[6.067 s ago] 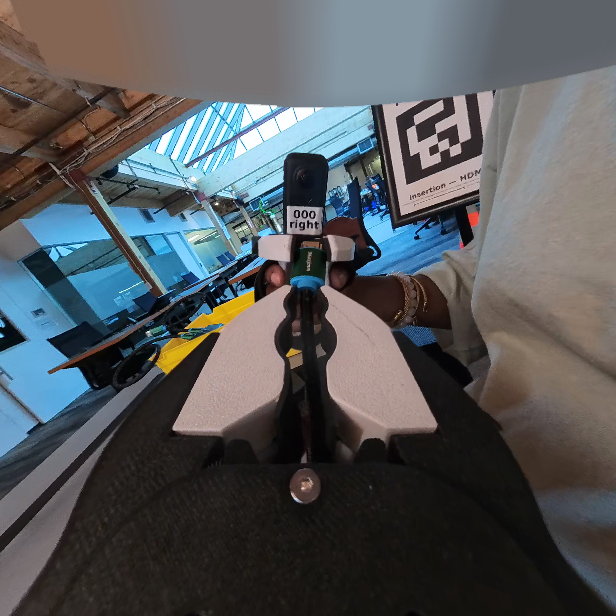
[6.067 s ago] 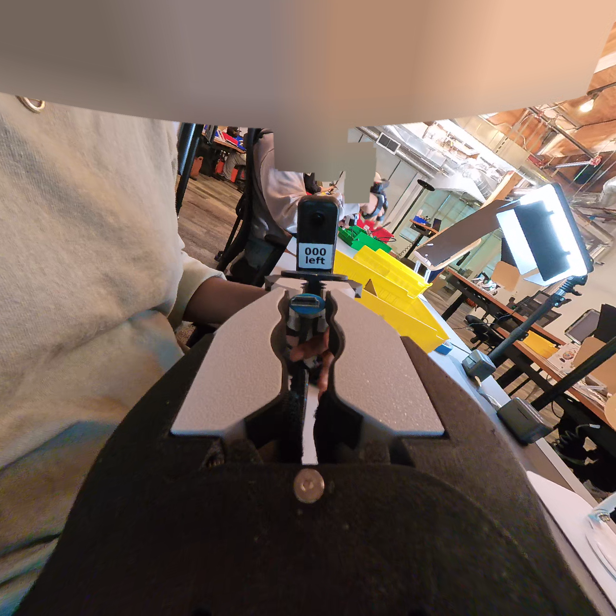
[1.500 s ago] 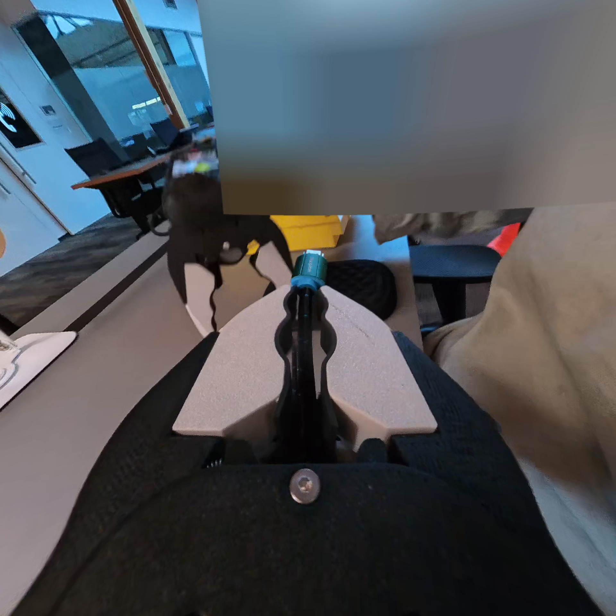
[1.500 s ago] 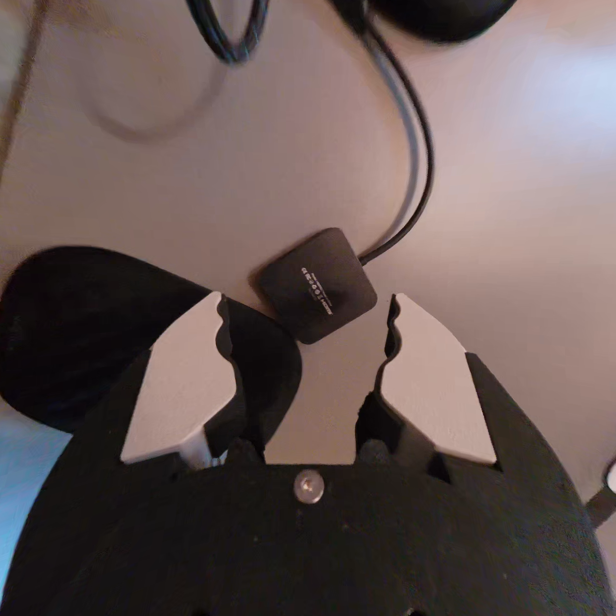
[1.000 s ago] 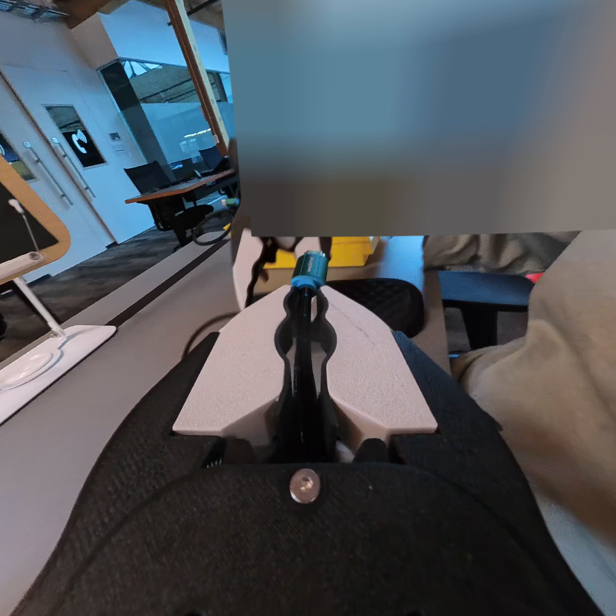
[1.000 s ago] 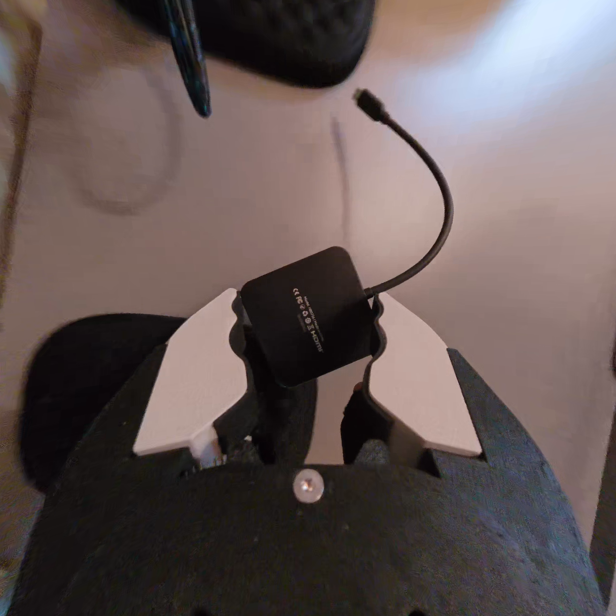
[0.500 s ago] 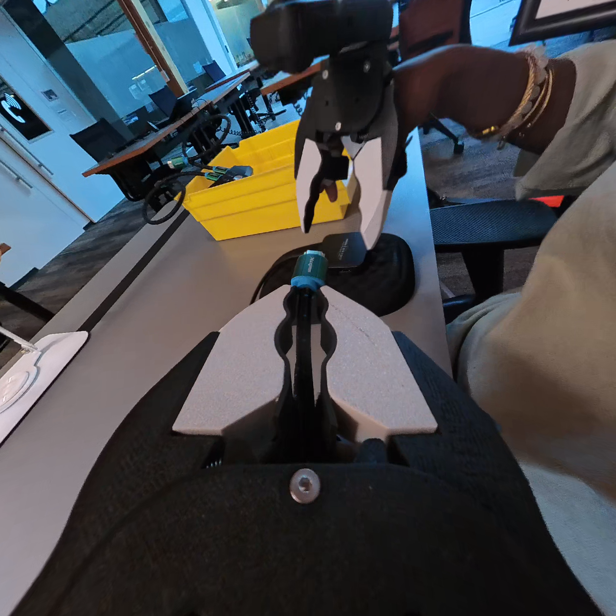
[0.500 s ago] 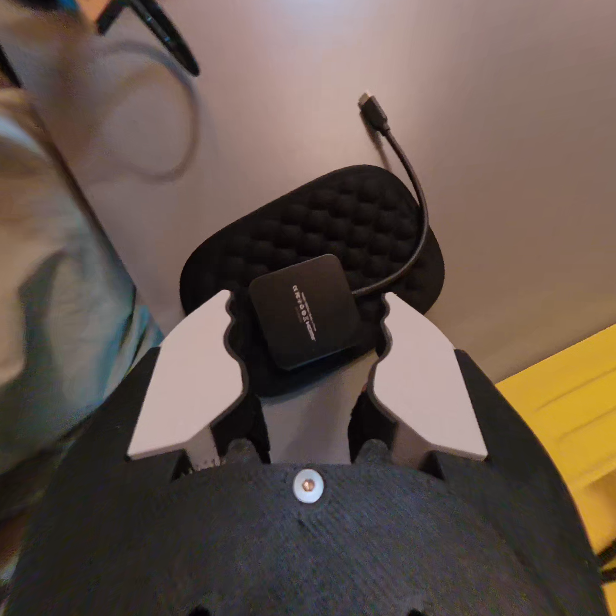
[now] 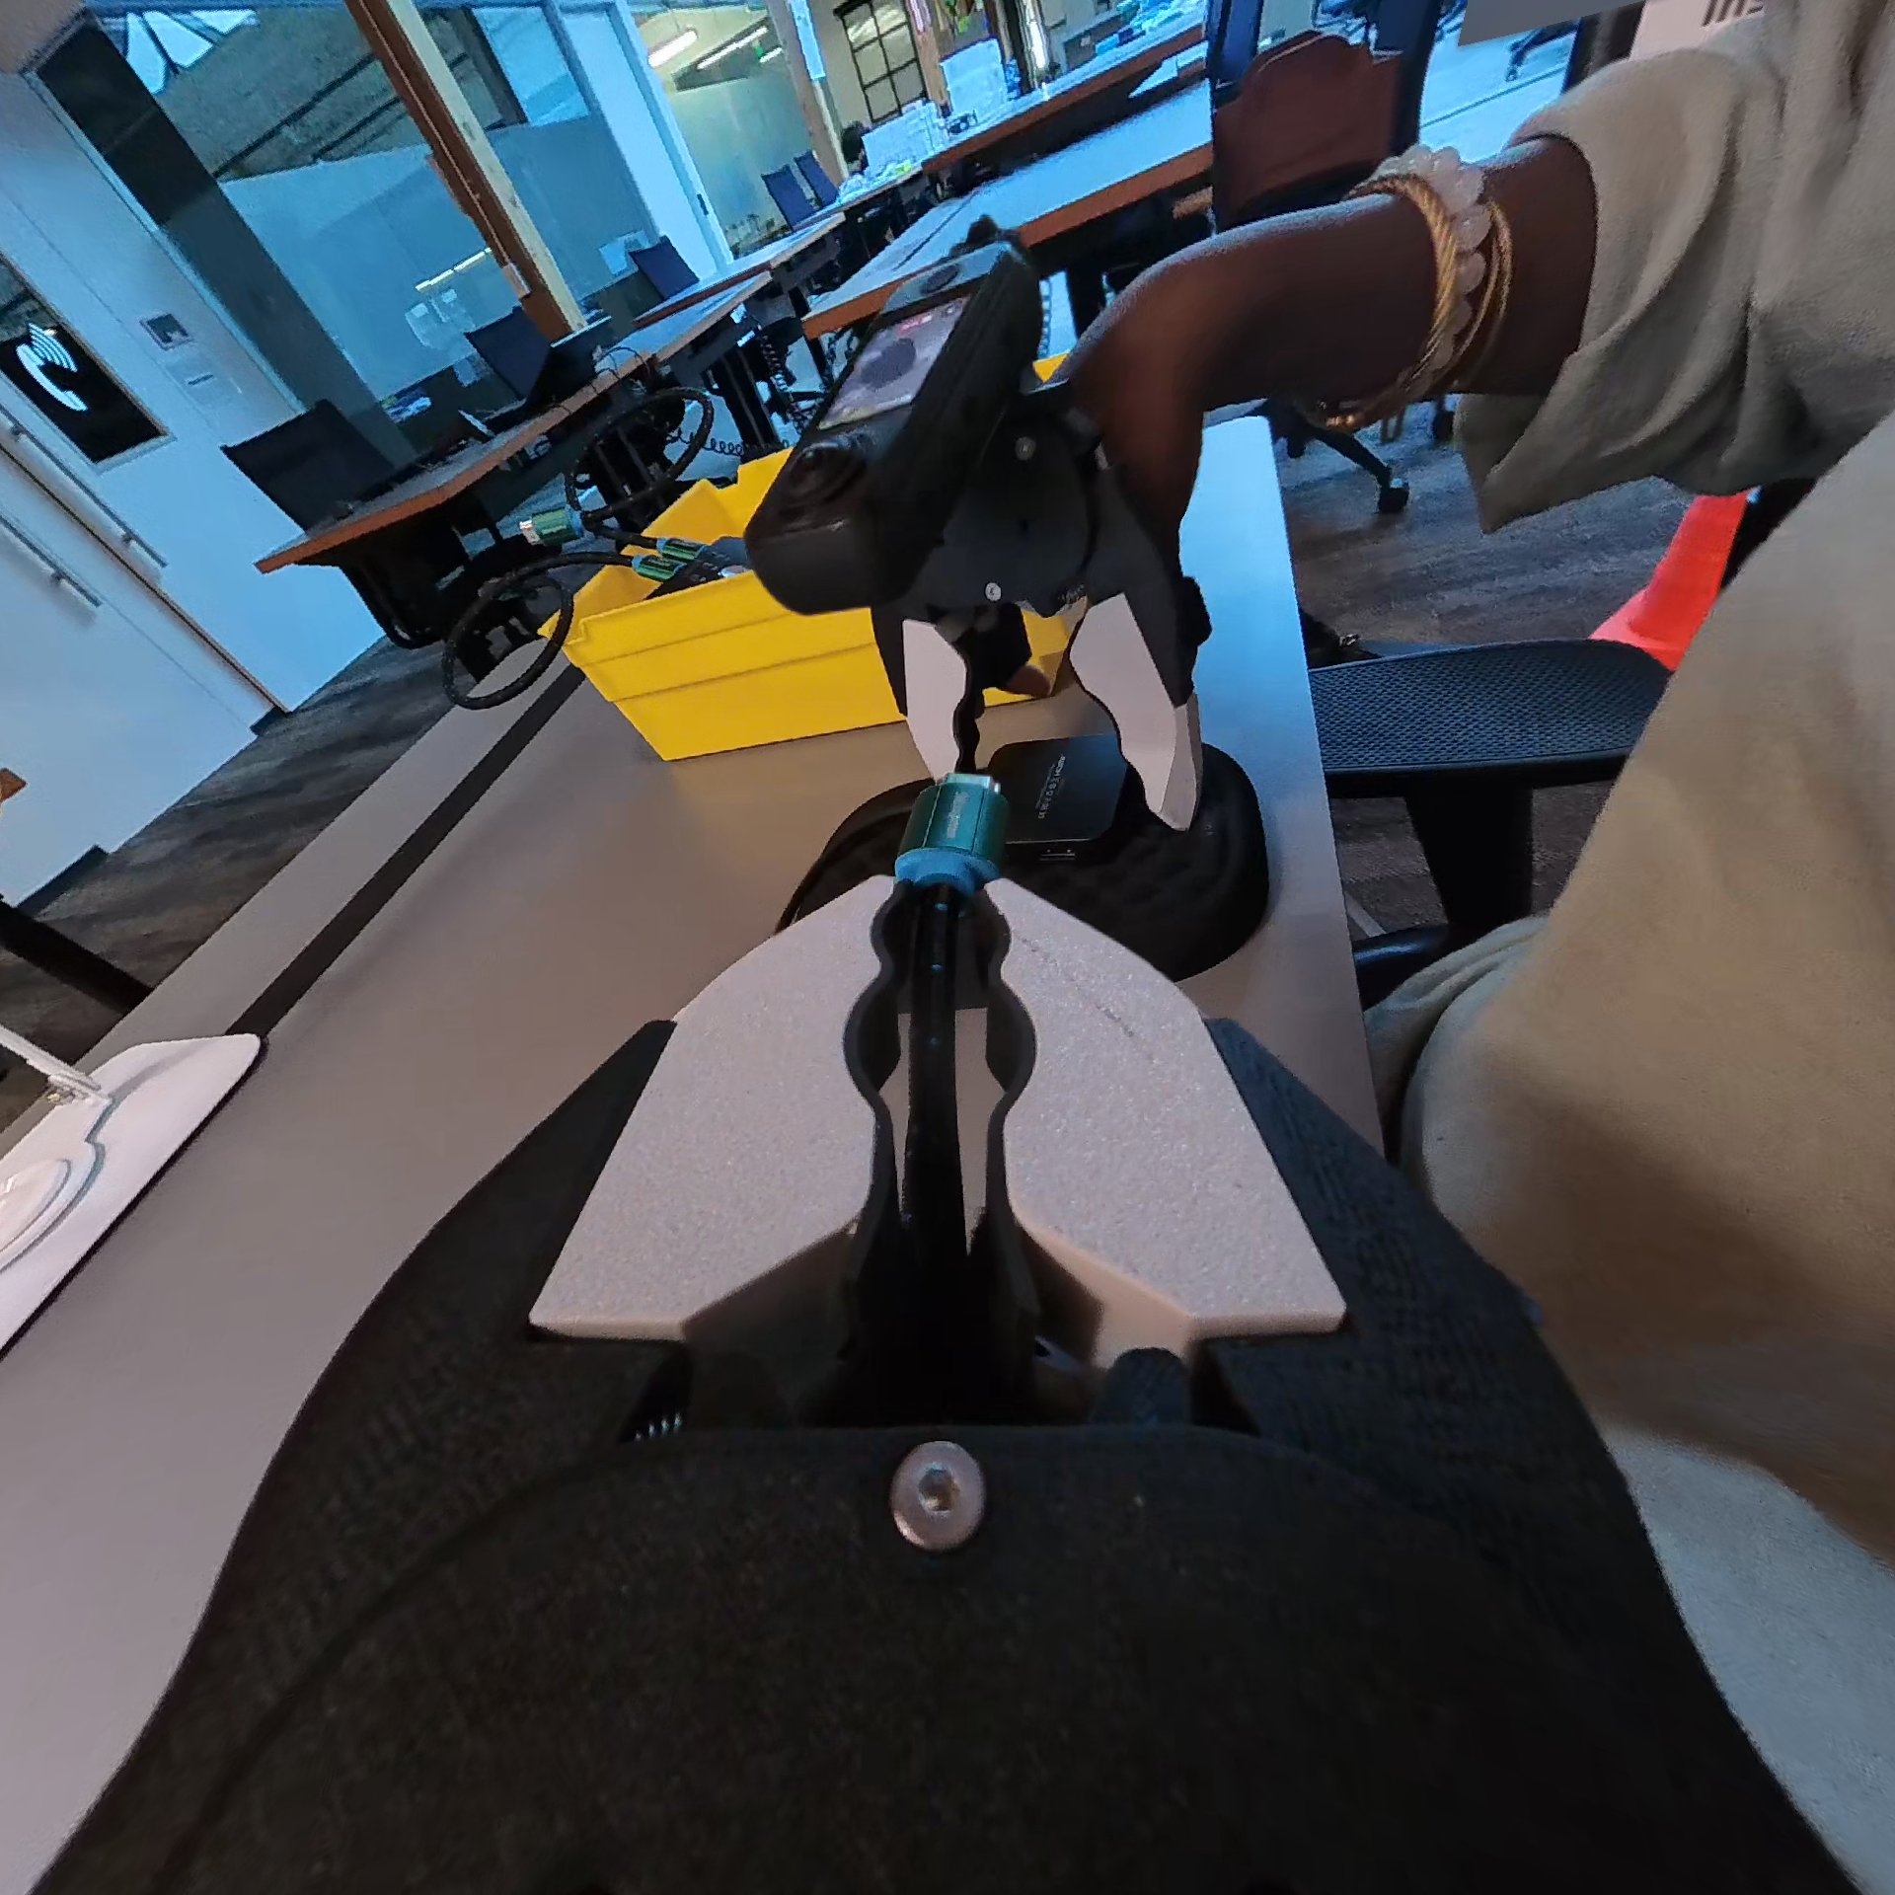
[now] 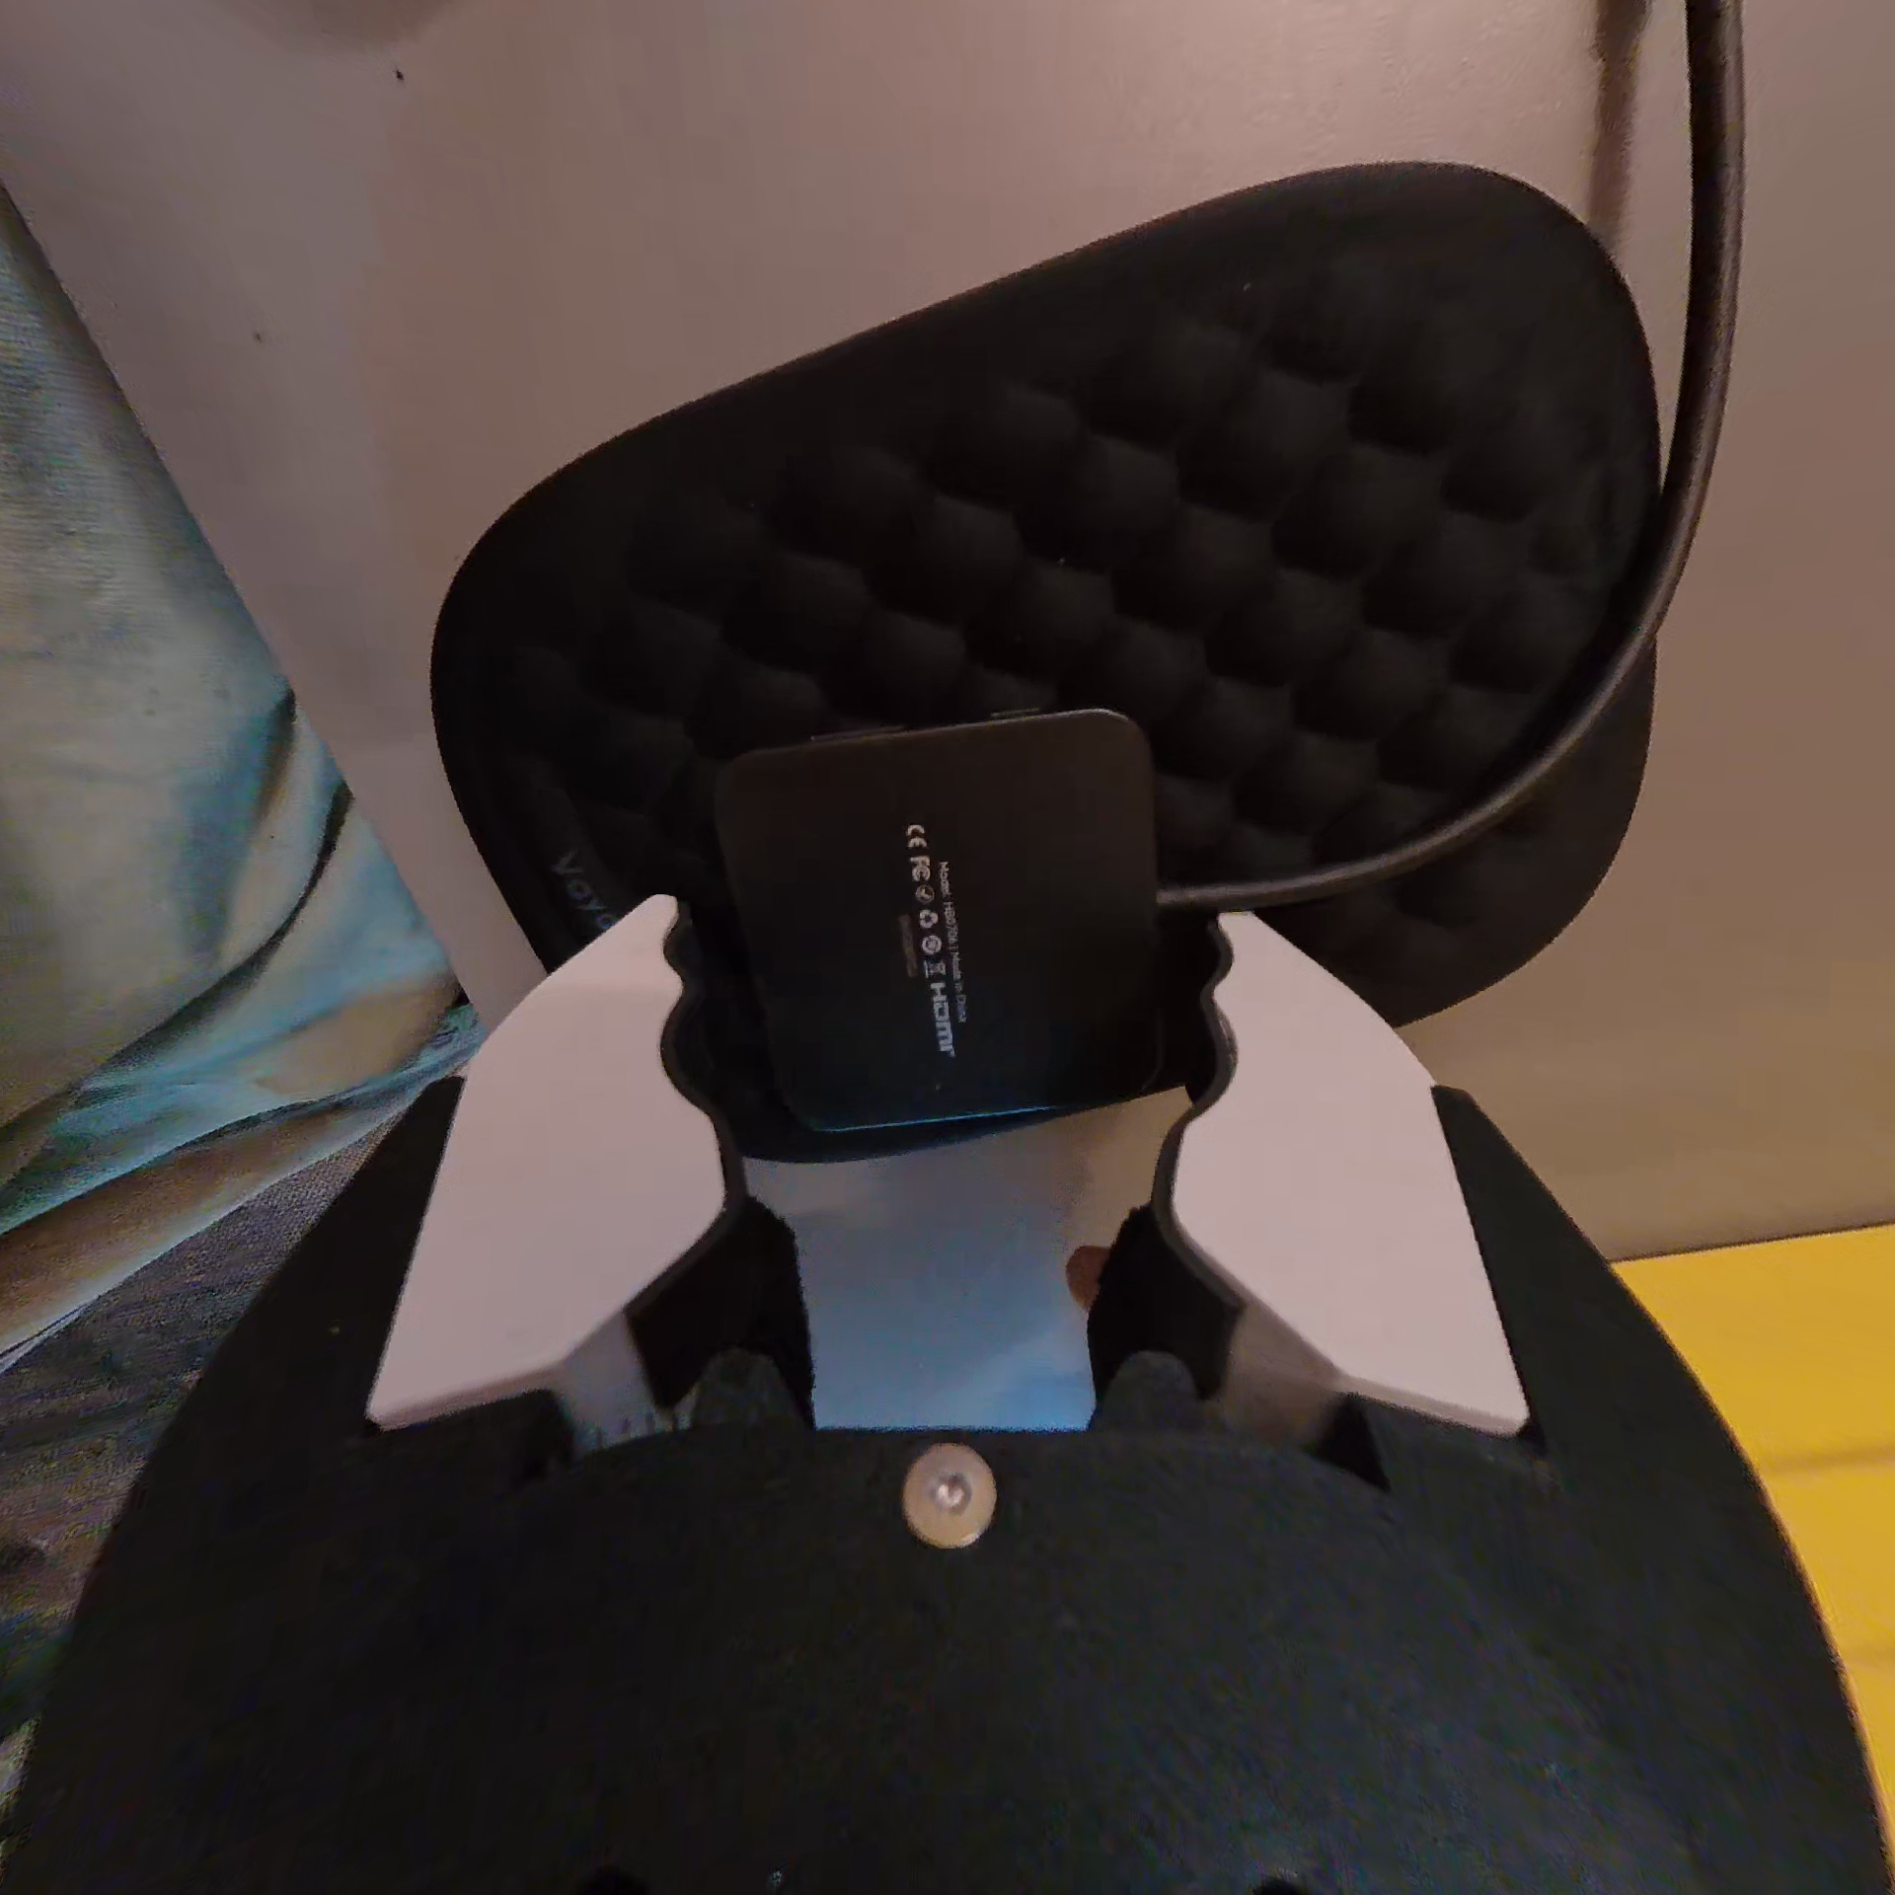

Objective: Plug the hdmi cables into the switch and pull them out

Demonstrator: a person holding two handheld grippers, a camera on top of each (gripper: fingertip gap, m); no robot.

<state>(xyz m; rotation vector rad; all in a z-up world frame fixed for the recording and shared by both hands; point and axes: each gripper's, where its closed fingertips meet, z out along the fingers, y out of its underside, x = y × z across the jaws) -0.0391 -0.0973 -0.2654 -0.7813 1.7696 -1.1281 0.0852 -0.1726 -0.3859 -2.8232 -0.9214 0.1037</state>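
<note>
— What is my left claw [image 9: 938, 928] doing?

— It is shut tight on one HDMI cable [image 9: 928, 1036], just behind the green plug [image 9: 954, 820]. I hold it there so the plug sticks out straight and can push into a hole.

— And the switch [image 10: 949, 923]?

— It is a small black box. It lies on a bumpy black pad [image 10: 1179, 492] near the right edge of the table [image 9: 492, 923]. I think the soft pad keeps it from sliding.

— Is my right claw [image 10: 949, 928] holding it?

— Not yet. The right claw is wide open, with one finger on each side of the box. I cannot see either finger touching it. I guess it must squeeze the box so it stays still when the plug goes in.

— How many things do I count?

— One switch, one pad, two claws, and one thin black wire [image 10: 1682, 574] coming out of the switch. One yellow bin [image 9: 738, 656] sits farther back on the table, with at least two more green plugs [image 9: 672, 559] at it.
</note>
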